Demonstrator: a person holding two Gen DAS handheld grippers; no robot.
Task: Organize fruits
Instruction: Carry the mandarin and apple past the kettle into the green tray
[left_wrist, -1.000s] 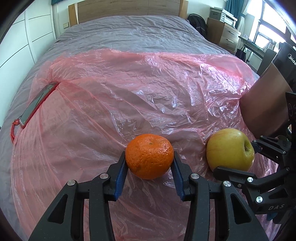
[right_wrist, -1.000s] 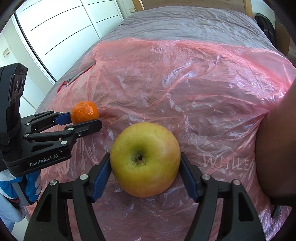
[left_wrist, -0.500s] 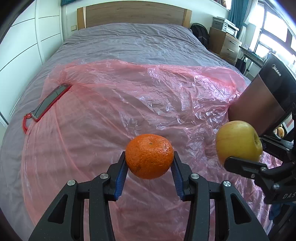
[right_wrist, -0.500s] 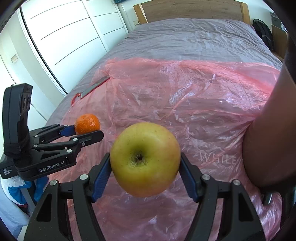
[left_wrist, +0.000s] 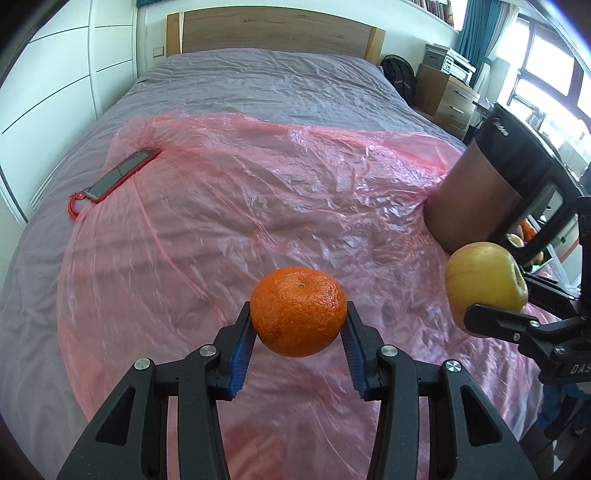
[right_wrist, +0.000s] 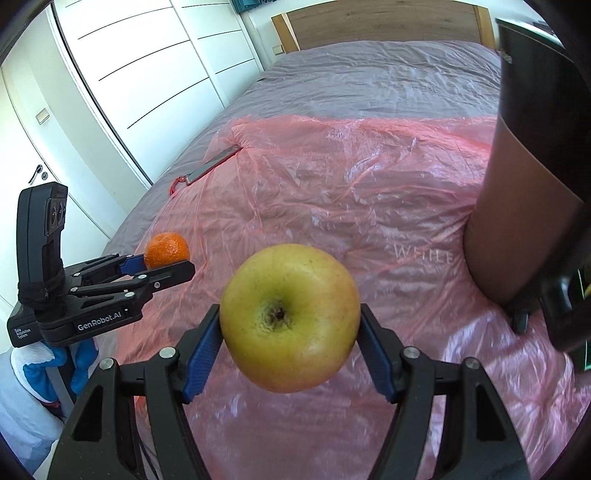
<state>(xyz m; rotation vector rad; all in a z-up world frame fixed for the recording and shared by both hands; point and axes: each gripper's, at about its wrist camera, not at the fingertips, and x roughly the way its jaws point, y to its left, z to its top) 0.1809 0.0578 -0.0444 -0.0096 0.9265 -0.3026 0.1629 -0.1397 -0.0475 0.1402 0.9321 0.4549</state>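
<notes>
My left gripper is shut on an orange mandarin and holds it above the pink plastic sheet on the bed. My right gripper is shut on a yellow-green apple, also held above the sheet. In the left wrist view the apple hangs at the right, in front of a brown and black container. In the right wrist view the mandarin and the left gripper are at the left.
A phone in a red case lies at the sheet's far left edge. The container stands at the right with more fruit showing behind it. White wardrobe doors run along the left, a wooden headboard at the back.
Both grippers have risen with their fruit, away from the sheet. More of the bed, the phone and the container's black top have come into view.
</notes>
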